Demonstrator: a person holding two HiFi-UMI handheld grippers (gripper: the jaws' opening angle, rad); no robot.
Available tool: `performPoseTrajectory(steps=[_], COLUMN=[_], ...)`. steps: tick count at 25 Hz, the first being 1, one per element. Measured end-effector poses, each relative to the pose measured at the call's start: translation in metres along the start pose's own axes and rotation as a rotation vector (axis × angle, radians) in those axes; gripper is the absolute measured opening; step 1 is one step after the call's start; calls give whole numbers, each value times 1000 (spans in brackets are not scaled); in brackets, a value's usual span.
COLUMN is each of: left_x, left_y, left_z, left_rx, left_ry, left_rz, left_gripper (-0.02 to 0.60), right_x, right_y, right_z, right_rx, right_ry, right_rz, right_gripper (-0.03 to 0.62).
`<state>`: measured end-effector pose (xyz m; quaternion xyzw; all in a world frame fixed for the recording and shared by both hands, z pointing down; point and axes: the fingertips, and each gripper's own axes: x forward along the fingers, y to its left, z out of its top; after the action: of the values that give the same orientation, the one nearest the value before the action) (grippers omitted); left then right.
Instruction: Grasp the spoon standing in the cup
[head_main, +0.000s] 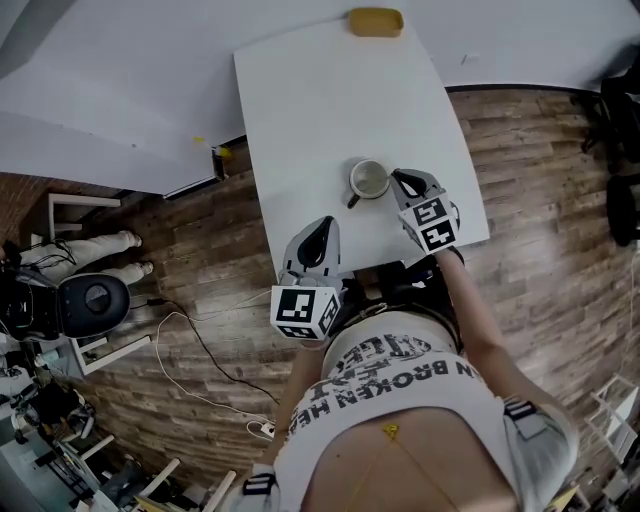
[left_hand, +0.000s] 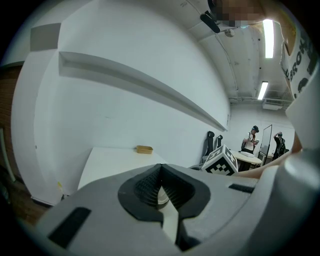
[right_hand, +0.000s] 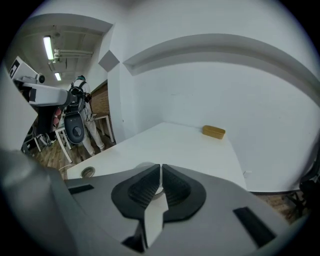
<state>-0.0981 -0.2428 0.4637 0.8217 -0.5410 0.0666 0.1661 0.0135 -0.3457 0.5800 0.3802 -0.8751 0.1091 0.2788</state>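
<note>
Item: cup (head_main: 368, 181), on the near half of the white table (head_main: 320, 100), upright, pale inside. Spoon: not surely made out from above; a dark stub (head_main: 352, 200) at the rim's 7 o'clock may be its handle or the cup's own. Right gripper (head_main: 400, 177): jaws pressed together, nothing between them, tips just beside the cup at its 3 o'clock, not touching the stub. Left gripper (head_main: 322, 228): jaws likewise closed and empty, near the table's front edge at the cup's 7 o'clock. Progress: approach only; the grasp is not yet made, and the closed jaws would need to part first. Also present: yellow tray (head_main: 376, 21) at 12 o'clock, far end, well apart. Obstructions: none between either gripper and the cup.
</note>
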Motion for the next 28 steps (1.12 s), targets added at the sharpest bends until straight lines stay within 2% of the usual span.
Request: performPoseTrajectory(steps=[3,6,12,18,21,26,28], left_x=[-1,-1,-1,-6,-7,-9,-10], left_y=[2,4,6,10,13,15,15], left_z=[0,0,-2,-1,-2,-6,-6], left_rx=[-2,-4,-11,-18,-21,-20,-21], left_ry=[0,1,3,3,3,3,2], left_rz=[5,11,25,46,57,66,68], left_gripper=[-9,-9,-9,-9,-9,-9,-9], right_x=[4,8,19,30,34,36,36], right_y=[-5,-8,-17,-21,-21,-18,-17], right_z=[-5,-9,-23,-34,-39,-44,-43], right_rx=[38,82,191,366,436,472,469], right_ry=[7,14,38,55,62,55,52], right_rz=[5,17,37,90,118,141,142], right_gripper=[11,111,150,150,130,55,44])
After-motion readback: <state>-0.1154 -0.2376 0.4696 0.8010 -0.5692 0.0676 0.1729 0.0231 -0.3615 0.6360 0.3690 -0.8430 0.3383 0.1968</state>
